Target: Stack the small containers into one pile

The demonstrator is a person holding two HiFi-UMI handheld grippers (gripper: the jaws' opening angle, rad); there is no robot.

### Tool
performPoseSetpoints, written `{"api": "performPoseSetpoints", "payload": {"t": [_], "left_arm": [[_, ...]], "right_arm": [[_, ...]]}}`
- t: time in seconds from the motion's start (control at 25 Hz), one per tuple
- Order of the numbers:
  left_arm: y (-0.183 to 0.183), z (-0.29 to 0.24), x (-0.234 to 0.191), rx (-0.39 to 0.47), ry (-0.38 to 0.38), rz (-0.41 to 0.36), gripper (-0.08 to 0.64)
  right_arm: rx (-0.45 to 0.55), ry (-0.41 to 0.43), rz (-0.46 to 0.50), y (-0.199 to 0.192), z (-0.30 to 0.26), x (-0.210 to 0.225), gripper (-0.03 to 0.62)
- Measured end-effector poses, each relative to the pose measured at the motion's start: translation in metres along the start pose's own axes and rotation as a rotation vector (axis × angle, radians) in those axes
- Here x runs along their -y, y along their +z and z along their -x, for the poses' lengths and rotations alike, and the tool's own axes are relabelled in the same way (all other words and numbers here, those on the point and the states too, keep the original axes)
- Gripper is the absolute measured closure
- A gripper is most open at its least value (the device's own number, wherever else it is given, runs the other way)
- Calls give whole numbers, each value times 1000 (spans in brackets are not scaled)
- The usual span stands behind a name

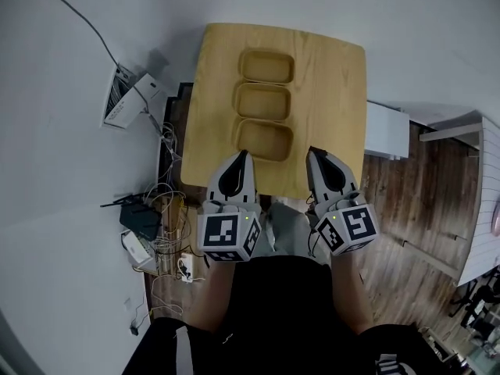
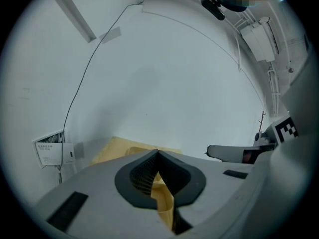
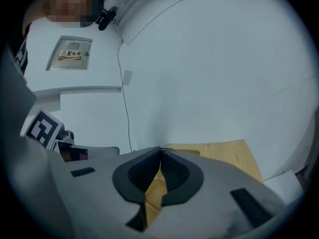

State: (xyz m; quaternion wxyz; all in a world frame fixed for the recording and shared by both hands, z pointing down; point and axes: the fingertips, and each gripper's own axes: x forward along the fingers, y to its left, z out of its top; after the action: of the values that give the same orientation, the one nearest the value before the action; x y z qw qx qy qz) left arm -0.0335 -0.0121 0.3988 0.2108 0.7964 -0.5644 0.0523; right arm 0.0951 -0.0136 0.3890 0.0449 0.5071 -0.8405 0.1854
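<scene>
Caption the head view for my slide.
Three containers lined up on a wooden table; left claw and right claw shut.

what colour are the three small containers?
The containers are light tan, nearly matching the wooden table; clearest in the head view.

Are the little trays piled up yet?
Not yet. Nothing is stacked: the far container, middle container and near container sit in a row on the wooden table. The left gripper and right gripper hold nothing, both shut, by the near one. All the stacking is left.
</scene>
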Motion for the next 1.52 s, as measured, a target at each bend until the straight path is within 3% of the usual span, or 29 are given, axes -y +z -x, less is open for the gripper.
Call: {"api": "performPoseSetpoints", "payload": {"t": [0.4,0.48,0.72,0.76,0.84,1.52], "left_arm": [[-12,-15,-21,-53,-32,19,558],[-15,-17,-21,-63,-40,19,558],[-31,-23,-30,-95,-33,32,558],[-34,-23,-30,-103,-31,34,558],[-39,-25,-30,-116,-29,32,558],[-63,-34,-37,-175,-5,62,558]], "right_arm": [[-141,-21,1,-26,-31,-3,586],[-179,-11,-22,-34,-36,-1,541],[-282,-42,-22,-64,-45,16,541],[-302,-44,-34,-70,-46,18,533],[-340,-35,-71,-83,-47,21,451],[-631,-141,-180,-180,-71,61,459]]}}
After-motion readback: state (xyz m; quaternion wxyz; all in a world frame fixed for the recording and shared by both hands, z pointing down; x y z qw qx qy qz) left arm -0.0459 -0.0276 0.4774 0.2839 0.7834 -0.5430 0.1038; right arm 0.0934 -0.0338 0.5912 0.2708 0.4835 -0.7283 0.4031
